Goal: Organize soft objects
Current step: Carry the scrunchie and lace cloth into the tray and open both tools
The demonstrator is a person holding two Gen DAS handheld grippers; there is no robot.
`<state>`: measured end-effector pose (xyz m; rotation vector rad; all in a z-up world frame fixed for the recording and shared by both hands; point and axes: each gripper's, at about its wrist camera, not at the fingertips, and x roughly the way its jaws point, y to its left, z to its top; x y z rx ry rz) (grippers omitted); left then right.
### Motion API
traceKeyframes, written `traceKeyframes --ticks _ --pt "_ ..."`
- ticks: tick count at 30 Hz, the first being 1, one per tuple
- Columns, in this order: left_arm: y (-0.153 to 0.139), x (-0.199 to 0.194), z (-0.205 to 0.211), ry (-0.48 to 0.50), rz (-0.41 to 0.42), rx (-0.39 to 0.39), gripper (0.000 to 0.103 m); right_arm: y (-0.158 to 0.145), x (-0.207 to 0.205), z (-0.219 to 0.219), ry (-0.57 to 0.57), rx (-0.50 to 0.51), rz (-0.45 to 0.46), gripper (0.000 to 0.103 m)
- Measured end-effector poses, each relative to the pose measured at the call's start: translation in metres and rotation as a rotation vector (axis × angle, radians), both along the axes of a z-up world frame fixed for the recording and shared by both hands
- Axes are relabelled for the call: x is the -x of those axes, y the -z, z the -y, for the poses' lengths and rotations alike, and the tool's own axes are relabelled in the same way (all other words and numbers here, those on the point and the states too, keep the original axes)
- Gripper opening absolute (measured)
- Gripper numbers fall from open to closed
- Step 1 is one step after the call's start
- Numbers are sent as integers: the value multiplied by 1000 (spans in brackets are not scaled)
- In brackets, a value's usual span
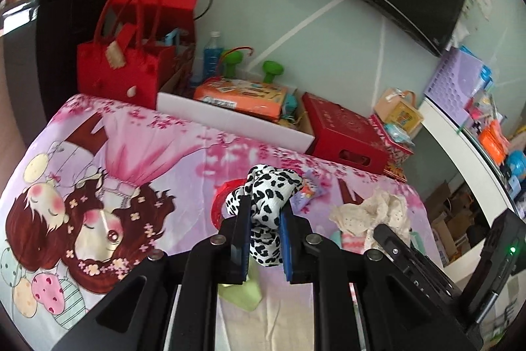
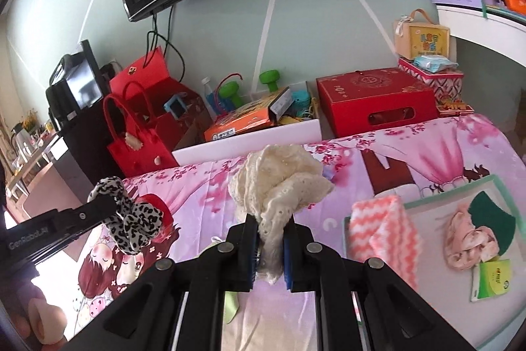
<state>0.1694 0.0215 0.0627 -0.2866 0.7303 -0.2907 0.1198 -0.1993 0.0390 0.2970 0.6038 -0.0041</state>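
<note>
**Both grippers loaded, tray part-filled**

Left wrist view first: the left gripper (image 1: 263,239) is clenched on a black-and-white spotted cloth (image 1: 268,203), a thin, floppy knit that bunches above the blue pads and hangs limp below them, clear of the pink cartoon bedsheet (image 1: 131,160). Off to the right, the cream lace cloth (image 1: 378,213) sits in the other gripper's black finger. A pale green scrap (image 1: 243,291) lies flat on the sheet beneath.

Over to the right wrist view: the right gripper (image 2: 269,249) is pinching that cream lace cloth (image 2: 279,186), an open eyelet weave puffed into a soft crown. At right, the light-rimmed tray (image 2: 424,201) already holds a crumpled pink cloth (image 2: 466,239) and a dark green rounded piece (image 2: 493,219), with a fluffy pink zigzag towel (image 2: 381,236) draped over its edge.

My read: sorting is partly done; two pieces are in hand, not yet placed.
</note>
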Motion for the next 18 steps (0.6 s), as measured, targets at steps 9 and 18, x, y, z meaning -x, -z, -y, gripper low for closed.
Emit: traceKeyframes --ticks 9,18 --pt "4 0 20 28 -11 -56 16 5 4 26 51 -29 -18 13" --pt "13 -6 7 -12 -29 -51 14 8 3 31 52 -40 -26 13"
